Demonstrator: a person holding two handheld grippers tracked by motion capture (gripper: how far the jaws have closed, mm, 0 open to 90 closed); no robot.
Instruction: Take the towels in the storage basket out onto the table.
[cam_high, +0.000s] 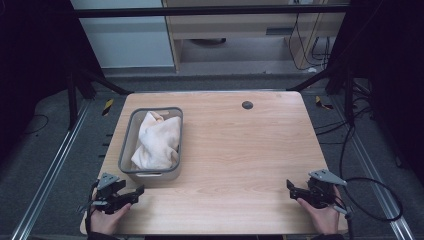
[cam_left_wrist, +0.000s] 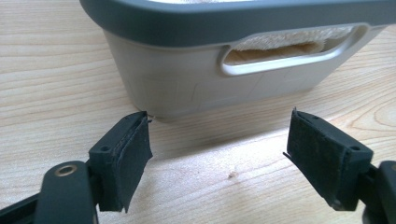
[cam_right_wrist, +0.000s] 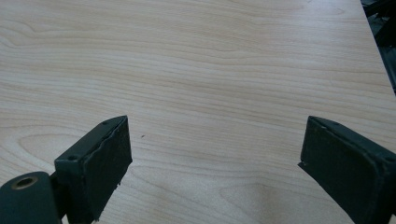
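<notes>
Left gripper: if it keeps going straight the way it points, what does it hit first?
Likely the near end wall of the grey bin, just below its handle slot. The left gripper has its jaws open, with bare table between them and the wall.

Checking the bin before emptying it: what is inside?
A crumpled cream towel fills the grey bin; it also shows through the handle slot. Anything beneath is covered.

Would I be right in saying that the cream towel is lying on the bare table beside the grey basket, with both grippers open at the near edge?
Not quite: the cream towel lies inside the grey basket, not beside it, as the high view shows. The rest holds: the left gripper and right gripper are both open at the near edge of the table.
</notes>
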